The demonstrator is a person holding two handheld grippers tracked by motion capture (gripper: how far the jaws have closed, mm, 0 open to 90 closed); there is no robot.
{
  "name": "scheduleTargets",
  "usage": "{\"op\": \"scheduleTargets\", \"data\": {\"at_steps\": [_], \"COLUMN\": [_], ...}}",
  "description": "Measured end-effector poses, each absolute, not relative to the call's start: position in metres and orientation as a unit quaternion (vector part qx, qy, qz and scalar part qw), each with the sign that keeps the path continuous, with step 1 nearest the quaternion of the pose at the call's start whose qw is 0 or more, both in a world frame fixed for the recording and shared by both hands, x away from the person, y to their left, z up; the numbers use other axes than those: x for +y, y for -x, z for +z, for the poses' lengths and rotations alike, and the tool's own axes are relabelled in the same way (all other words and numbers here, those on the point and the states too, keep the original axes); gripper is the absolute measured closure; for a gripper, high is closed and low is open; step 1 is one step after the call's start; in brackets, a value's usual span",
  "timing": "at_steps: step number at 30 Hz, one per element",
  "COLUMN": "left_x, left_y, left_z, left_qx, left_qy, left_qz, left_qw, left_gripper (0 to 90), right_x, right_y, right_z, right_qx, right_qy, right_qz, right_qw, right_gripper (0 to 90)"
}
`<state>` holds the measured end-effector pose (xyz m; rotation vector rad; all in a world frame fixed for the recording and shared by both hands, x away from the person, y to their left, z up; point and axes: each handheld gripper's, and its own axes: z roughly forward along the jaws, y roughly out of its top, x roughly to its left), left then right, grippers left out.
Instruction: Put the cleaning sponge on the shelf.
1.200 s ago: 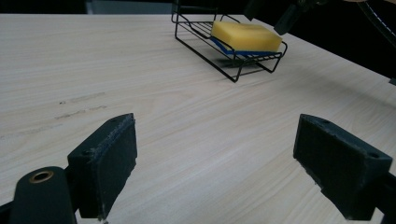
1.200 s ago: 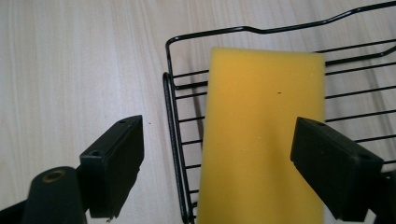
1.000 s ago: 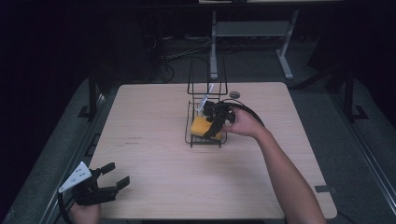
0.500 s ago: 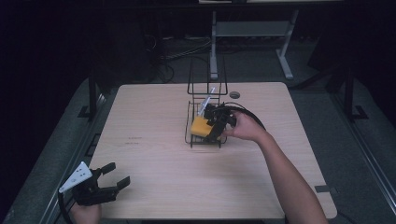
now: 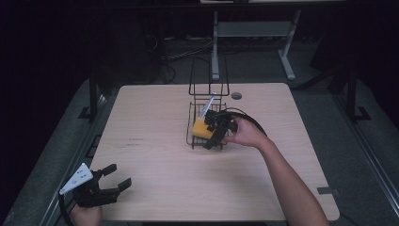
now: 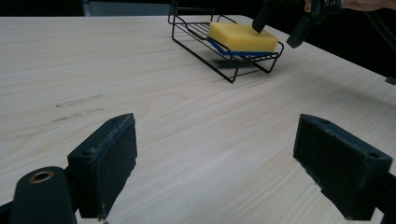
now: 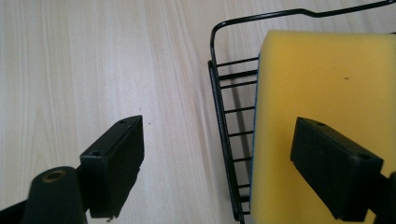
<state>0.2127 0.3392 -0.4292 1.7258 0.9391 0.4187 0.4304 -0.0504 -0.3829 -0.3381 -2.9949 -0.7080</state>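
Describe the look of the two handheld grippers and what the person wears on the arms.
Both the left gripper and right gripper are black, each with two blocky, flat-faced jaws. The left one carries a pale grey three-cornered plate on top. A black cable loops from the right gripper. The person's forearms are bare; no sleeves show.

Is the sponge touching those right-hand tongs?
Apart. In the right gripper view the tongs stand wide open above the sponge, one jaw over the table, one over the sponge, with no contact showing.
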Motion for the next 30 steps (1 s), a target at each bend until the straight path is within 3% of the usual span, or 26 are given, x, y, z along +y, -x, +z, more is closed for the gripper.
{"op": "scheduleTargets", "data": {"at_steps": [30], "left_x": [0.337], "left_y": [-0.213], "left_z": [-0.429], "left_qx": [0.394], "left_qy": [-0.726], "left_qz": [0.175], "left_qw": [0.535], "left_gripper": [12.8], "right_x": [-0.057], "right_y": [-0.396], "right_z": [-0.390], "right_qx": [-0.968], "right_qy": [0.091], "right_qz": [-0.233], "right_qw": [0.012], "right_gripper": [17.3]}}
